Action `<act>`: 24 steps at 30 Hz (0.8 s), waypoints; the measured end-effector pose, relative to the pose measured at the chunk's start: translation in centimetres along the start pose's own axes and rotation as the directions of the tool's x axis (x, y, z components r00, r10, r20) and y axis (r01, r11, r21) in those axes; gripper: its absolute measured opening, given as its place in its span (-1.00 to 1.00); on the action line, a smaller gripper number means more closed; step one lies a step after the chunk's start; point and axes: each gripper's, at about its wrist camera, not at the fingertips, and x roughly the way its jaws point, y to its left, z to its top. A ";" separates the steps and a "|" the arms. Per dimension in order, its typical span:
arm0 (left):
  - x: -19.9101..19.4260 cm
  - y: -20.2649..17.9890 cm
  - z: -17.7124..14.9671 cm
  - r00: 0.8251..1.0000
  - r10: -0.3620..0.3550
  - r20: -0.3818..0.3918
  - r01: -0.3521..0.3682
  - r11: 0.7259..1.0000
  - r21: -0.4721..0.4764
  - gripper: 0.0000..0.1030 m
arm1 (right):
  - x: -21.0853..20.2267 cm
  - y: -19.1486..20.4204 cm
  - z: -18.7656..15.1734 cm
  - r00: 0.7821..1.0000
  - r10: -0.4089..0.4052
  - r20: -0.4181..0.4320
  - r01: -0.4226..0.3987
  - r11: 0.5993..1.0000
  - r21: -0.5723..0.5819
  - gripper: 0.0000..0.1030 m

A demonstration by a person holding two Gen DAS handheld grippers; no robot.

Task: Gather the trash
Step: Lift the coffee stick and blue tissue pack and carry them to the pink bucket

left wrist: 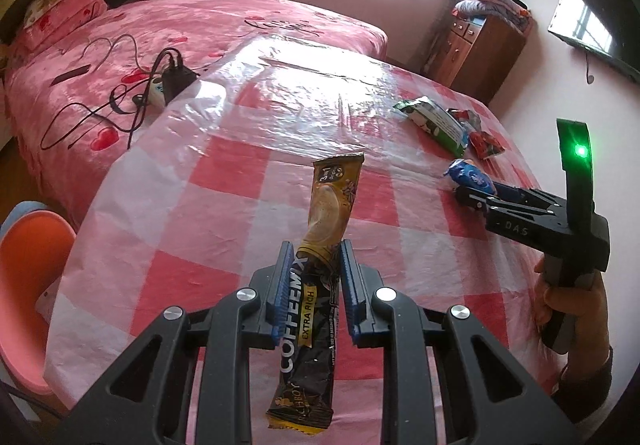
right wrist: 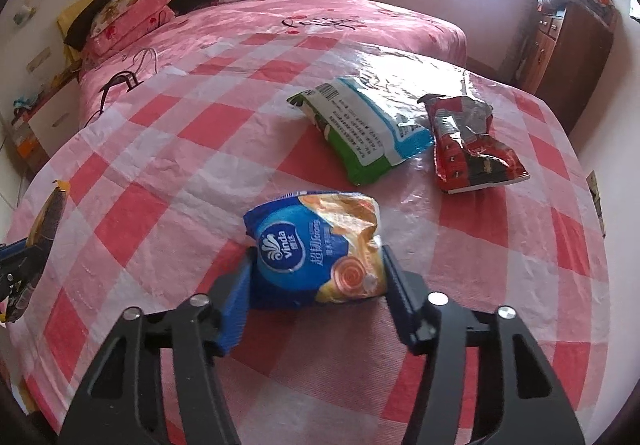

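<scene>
Clamping coffee sachet [left wrist: 320, 273], left gripper [left wrist: 314, 277] hides its middle; right gripper [right wrist: 316, 277] squeezes tissue pack [right wrist: 316, 249]

A long coffee sachet [left wrist: 320, 245], gold above and black below, stood nearly upright at the lower centre of the left view, pinched at its middle. A crumpled blue and orange tissue pack [right wrist: 316, 253] sat low in the centre of the right view. Above it to the right lay a green and white packet [right wrist: 364, 129] flat, and just beside that a crushed red wrapper [right wrist: 468, 145].
</scene>
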 end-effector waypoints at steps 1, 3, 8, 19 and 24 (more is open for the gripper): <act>0.0 0.2 0.0 1.000 -0.001 0.001 0.001 1.000 -0.005 -0.52 | -0.1 0.0 0.0 1.000 -0.002 0.004 0.002 1.000 -0.001 -0.02; -0.2 0.7 0.0 1.000 -0.002 0.004 0.002 1.000 -0.014 -0.52 | -0.4 0.2 0.0 1.000 -0.013 0.020 0.013 1.000 -0.008 -0.06; -0.7 1.8 -0.1 1.000 -0.003 0.016 0.003 0.999 -0.033 -0.52 | -1.0 0.5 -0.1 0.998 -0.028 0.053 0.030 0.999 -0.019 -0.13; -2.1 4.2 -0.1 0.999 0.000 0.052 0.004 0.997 -0.081 -0.52 | -2.8 2.1 -0.1 0.994 0.041 0.102 -0.042 0.999 0.003 -0.18; -3.0 5.8 -0.2 0.997 0.003 0.072 0.005 0.994 -0.106 -0.52 | -3.6 4.0 0.2 0.990 0.095 0.101 -0.095 0.995 -0.003 -0.18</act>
